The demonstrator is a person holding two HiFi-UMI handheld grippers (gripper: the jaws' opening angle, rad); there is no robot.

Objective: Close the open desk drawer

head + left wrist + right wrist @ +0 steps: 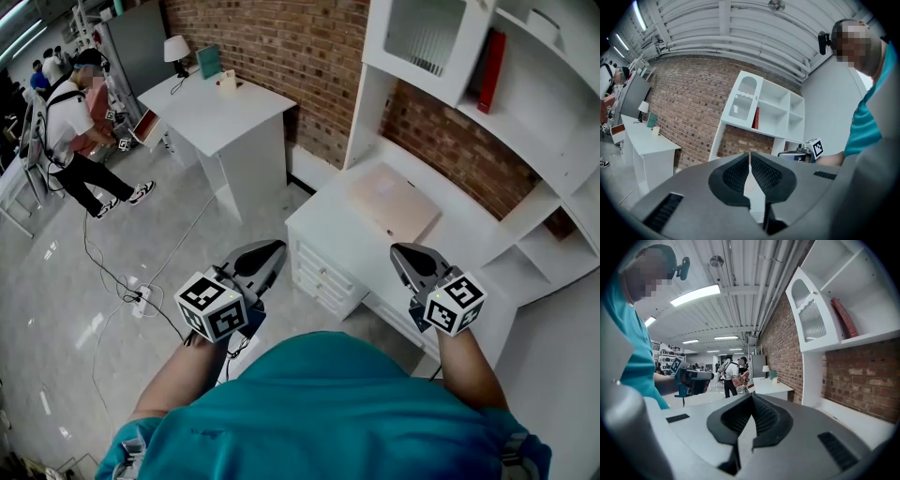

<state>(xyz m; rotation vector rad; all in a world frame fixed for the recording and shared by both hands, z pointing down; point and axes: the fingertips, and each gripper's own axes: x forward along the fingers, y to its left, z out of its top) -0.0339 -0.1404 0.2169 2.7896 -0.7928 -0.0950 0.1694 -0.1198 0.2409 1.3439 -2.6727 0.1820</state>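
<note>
While poised near the white desk (328,223) at centre frame, hold jaws together, empty: left gripper (272,249), right gripper (405,253). Its drawer fronts (323,274) between them, lower centre. Brick wall (281,47) across top; glossy grey floor (187,234) at left.

- Red-brick wall (281,56) along the back, under a ribbed white ceiling (736,268) with lit strip lights (696,295).
- Glossy pale floor (66,281), crossed by a dark cable (98,262) near a power strip (141,298).
- White shelf unit (534,122) against the brick, a red book (490,70) upright in one bay.
- Separate white desk (220,108) further left, carrying a small lamp (176,49).
- People (75,131) standing far back left.
</note>
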